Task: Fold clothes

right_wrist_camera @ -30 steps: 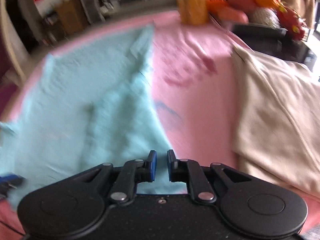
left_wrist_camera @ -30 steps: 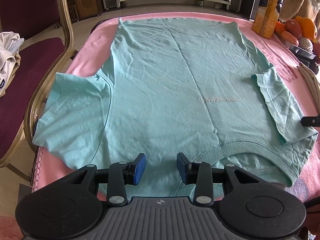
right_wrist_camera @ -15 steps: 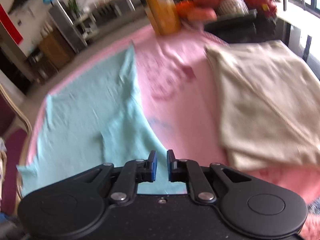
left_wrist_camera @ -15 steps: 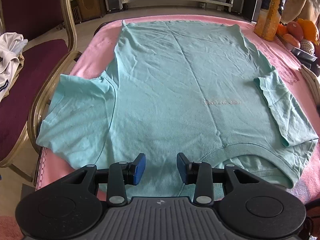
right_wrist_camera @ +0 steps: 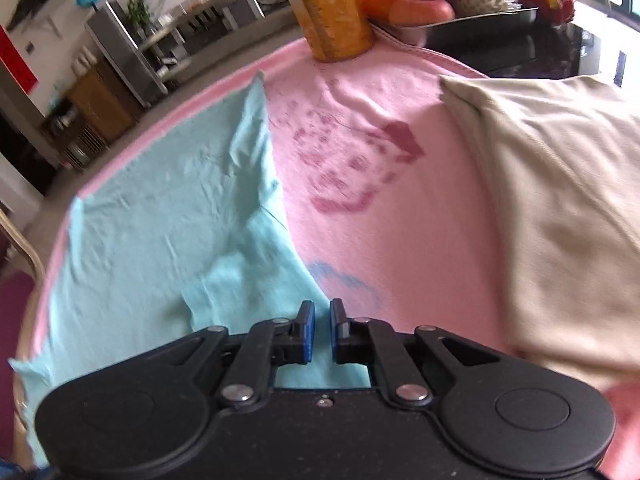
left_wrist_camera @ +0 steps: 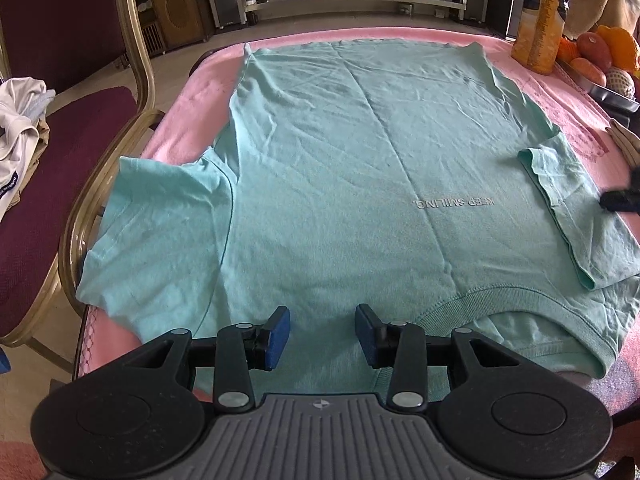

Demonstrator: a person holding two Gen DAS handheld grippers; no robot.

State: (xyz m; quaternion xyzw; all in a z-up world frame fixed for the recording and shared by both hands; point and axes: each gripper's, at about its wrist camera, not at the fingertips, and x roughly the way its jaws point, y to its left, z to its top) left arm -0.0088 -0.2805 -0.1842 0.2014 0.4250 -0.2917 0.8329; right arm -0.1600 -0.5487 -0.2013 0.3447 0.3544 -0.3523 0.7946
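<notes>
A: Where's the t-shirt [left_wrist_camera: 340,184]?

B: Spread flat on the pink tablecloth [right_wrist_camera: 400,208], collar [left_wrist_camera: 516,296] nearest the cameras, hem at the far end. The sleeve on the fruit-bowl [right_wrist_camera: 472,16] side is folded in over the body; the other sleeve lies out flat twd the chair [left_wrist_camera: 60,128].

A: Handling?

B: Prob light, soft, limp, so it'll sag and crease. I'd pinch a seam or edge, e.g. shoulder by the collar, or the hem.

A: Fingers?

B: Left gripper [left_wrist_camera: 322,334] wide apart just over the shoulder beside the collar, holding nothing. Right gripper [right_wrist_camera: 321,330] nearly together w/ a narrow gap, nothing between, over the shirt edge nr the folded sleeve.
</notes>
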